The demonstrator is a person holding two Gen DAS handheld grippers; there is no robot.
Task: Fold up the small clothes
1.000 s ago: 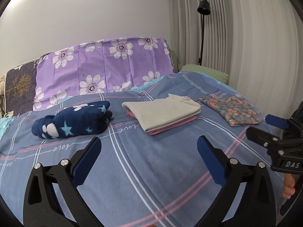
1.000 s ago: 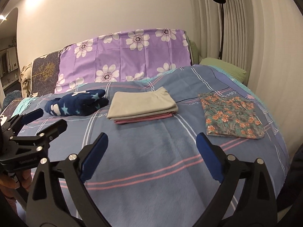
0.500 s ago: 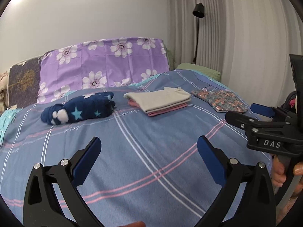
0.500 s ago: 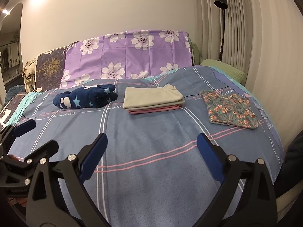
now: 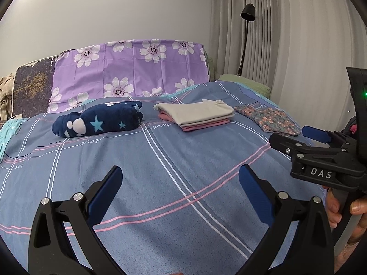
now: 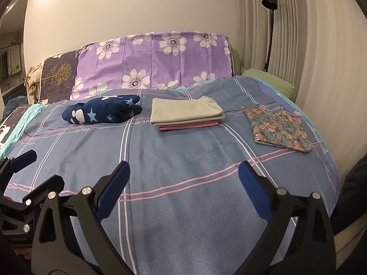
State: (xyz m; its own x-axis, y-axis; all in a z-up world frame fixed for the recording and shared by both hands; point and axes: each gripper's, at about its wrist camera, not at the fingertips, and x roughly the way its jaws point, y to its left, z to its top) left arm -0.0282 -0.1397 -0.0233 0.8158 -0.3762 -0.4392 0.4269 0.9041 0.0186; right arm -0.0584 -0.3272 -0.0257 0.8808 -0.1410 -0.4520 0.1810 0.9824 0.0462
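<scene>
A folded beige garment [image 5: 197, 112] [image 6: 185, 110] lies on a folded pink one [image 5: 201, 125] [image 6: 183, 126] at the middle of the bed. To its right lies a flat folded floral garment [image 5: 270, 119] [image 6: 277, 128]. On the left sits a bundled navy star-print garment [image 5: 101, 119] [image 6: 103, 112]. My left gripper [image 5: 181, 188] hovers open and empty over the near bedspread. My right gripper [image 6: 183, 183] is open and empty too, well short of the clothes. The right gripper also shows at the right edge of the left wrist view, held by a hand [image 5: 357, 208].
The blue plaid bedspread [image 5: 160, 171] [image 6: 179, 160] has wide bare room in front. Purple flowered pillows [image 5: 133, 68] [image 6: 156, 57], a green pillow [image 6: 268, 80], a black floor lamp [image 6: 270, 0] and pleated curtains [image 6: 309, 45] line the back and right side.
Both grippers have drawn back from the clothes and risen a little, so the piles look farther away. Both stay open and empty. The clothes have not moved.
</scene>
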